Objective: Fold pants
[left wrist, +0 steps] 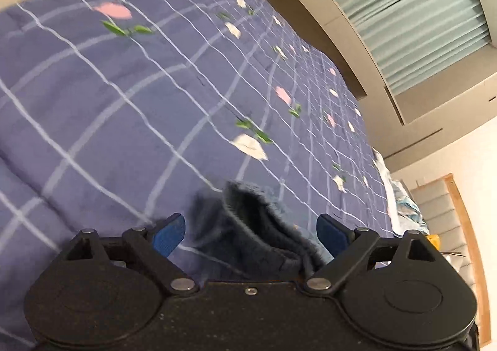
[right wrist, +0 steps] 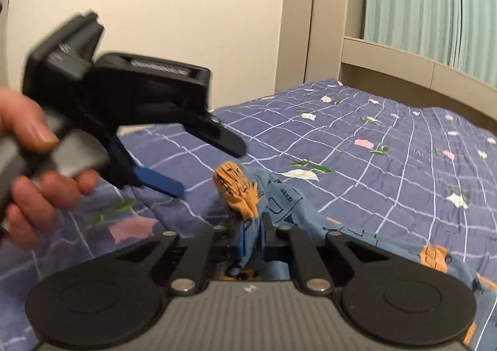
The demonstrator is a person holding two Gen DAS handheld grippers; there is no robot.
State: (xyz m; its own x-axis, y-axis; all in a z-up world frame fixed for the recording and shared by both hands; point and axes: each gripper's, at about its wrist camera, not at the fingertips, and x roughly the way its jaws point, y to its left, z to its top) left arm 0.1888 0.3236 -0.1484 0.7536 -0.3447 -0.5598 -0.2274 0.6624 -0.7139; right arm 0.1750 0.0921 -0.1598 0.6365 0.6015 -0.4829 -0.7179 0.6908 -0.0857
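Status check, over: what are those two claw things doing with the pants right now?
Right gripper shut on pants. Left gripper open, pants cuff between its pads, ungripped. Bedspread otherwise unobstructed.

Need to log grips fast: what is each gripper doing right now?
Left gripper: open, pants cuff between its pads, not pinched.
Right gripper: shut on pants fabric.

Right hand-held gripper [right wrist: 252,234] pinches blue pants [right wrist: 279,205] above the checked bedspread [right wrist: 372,164].
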